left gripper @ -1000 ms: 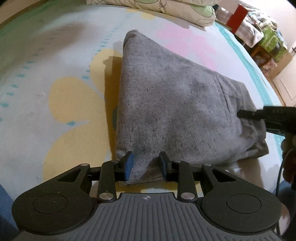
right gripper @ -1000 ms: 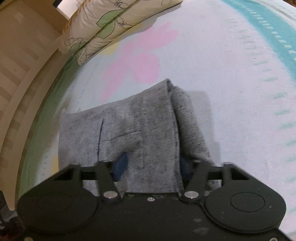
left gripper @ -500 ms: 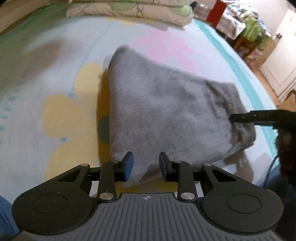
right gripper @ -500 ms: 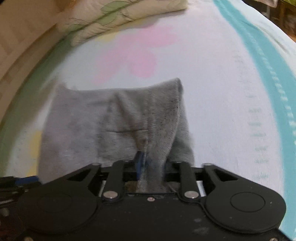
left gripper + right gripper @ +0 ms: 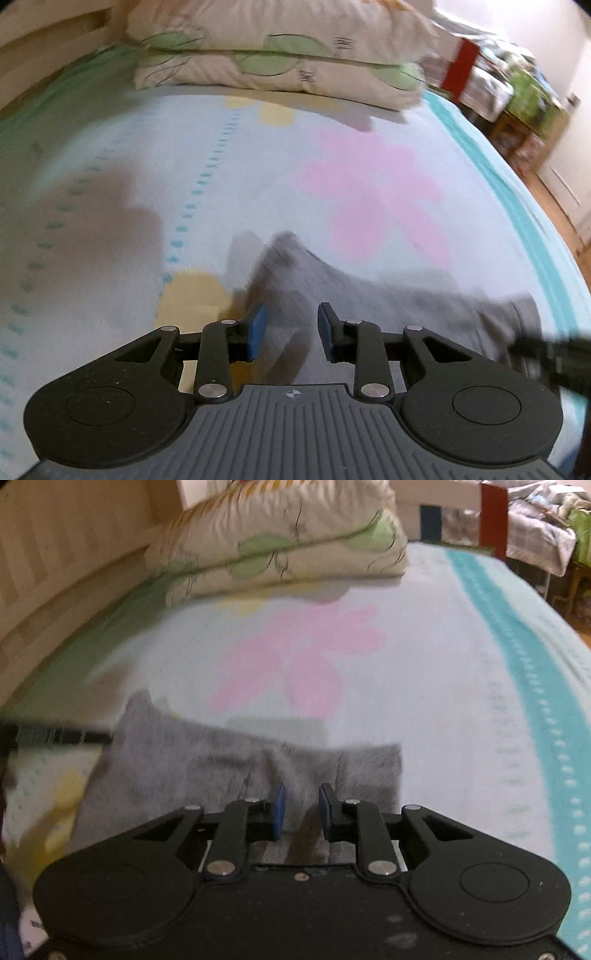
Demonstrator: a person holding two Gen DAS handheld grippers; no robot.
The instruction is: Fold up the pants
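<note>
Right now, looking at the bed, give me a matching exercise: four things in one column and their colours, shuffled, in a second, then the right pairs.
Things:
1. pants
2. flower print in the middle of the bedsheet
3. border stripe of the bedsheet
4. gripper pads

Colours:
A. pink
B. blue
C. grey
D. teal

Pairs: 1-C, 2-A, 3-D, 4-B

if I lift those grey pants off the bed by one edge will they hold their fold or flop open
Probably flop. The grey pants look like soft knit: the cloth drapes and bunches around the right gripper. The layers lie loose on the bedsheet, with nothing pinning them, so a one-edge lift would likely let them sag apart. They seem light, and fuzzy rather than slippery.
</note>
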